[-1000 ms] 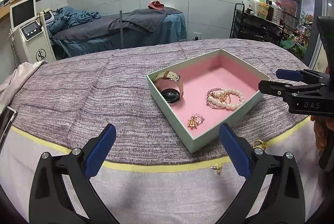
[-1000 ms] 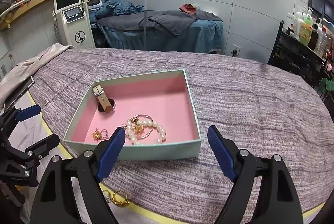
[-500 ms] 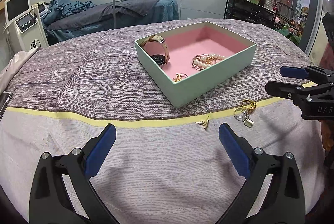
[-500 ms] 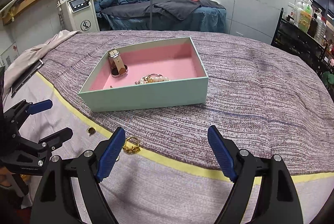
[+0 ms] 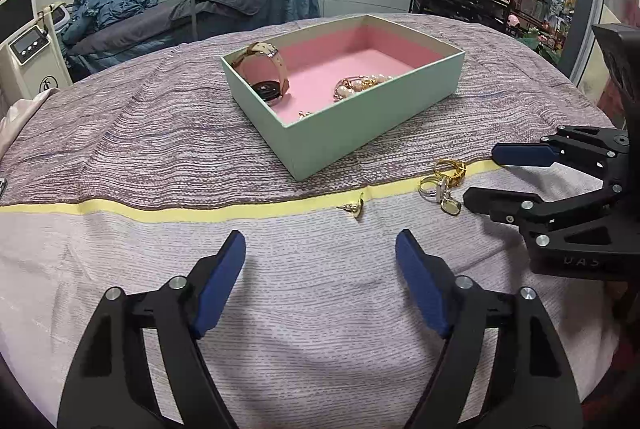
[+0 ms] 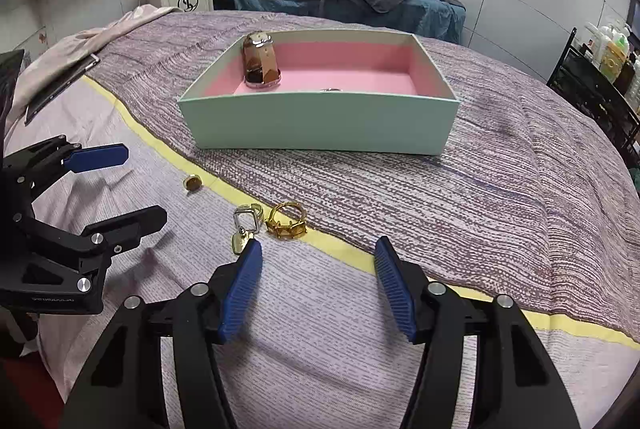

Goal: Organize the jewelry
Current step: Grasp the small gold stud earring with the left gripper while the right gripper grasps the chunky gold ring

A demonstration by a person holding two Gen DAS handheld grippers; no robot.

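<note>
Left tool (image 5: pixel 320 269) and right tool (image 6: pixel 318 279): jaws part-open, just been closing, nothing between them. Gold rings (image 6: pixel 286 221) and stud (image 5: pixel 355 208) lie on the bed's yellow stripe, near its front edge.

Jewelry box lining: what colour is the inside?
Pink, inside a pale mint-green box; it shows best in the left wrist view.

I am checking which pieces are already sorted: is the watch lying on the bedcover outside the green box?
No, the watch sits inside the green box, leaning in a corner on its pink lining.
</note>
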